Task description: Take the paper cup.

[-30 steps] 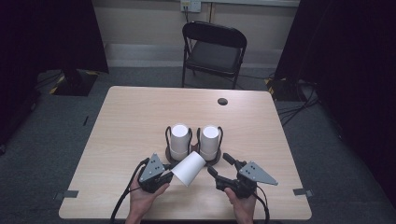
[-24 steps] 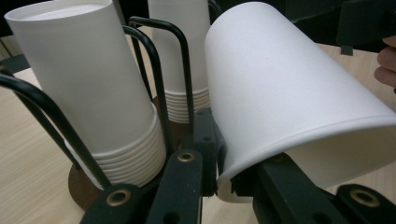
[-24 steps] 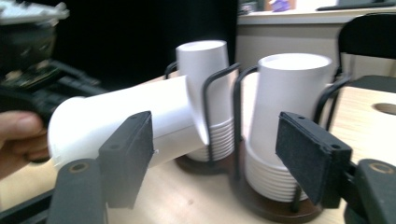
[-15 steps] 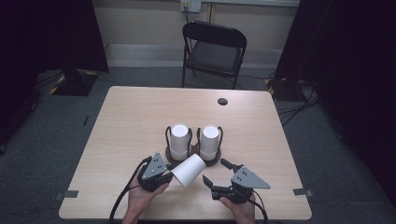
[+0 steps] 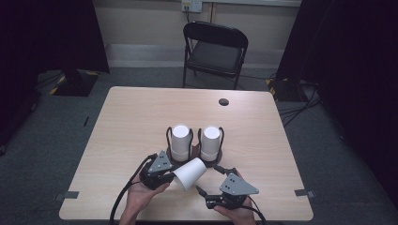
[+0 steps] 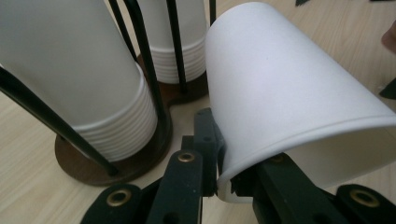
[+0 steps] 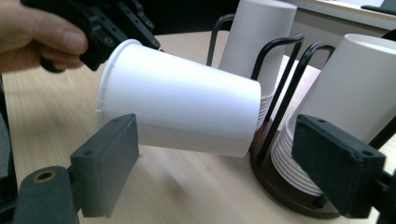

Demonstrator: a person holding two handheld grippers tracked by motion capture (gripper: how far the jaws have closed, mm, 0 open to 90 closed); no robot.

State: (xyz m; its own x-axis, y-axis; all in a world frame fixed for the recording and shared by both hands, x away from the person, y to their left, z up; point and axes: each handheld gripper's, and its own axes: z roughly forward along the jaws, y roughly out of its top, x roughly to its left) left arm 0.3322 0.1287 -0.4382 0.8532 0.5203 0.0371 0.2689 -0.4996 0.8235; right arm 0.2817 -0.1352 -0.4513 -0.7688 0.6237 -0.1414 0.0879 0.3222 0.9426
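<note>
One loose cup (image 5: pixel 189 173), two cup stacks (image 5: pixel 180 141), one chair (image 5: pixel 215 51).

Light wood table (image 5: pixel 141 117), rectangular, w/ a small dark round grommet (image 5: pixel 224 101) near its far edge. Black folding chair (image 5: pixel 215 49) behind it, facing the table. Grey carpet floor (image 5: pixel 42 140); tape marks (image 5: pixel 70 195) by the table's near corners. Pale back wall (image 5: pixel 141 21) w/ white baseboard, outlet (image 5: pixel 191 5) up top. Black curtains (image 5: pixel 42 33) both sides. Cables (image 5: pixel 293 110) on floor at right. Room dim, table evenly lit.
</note>
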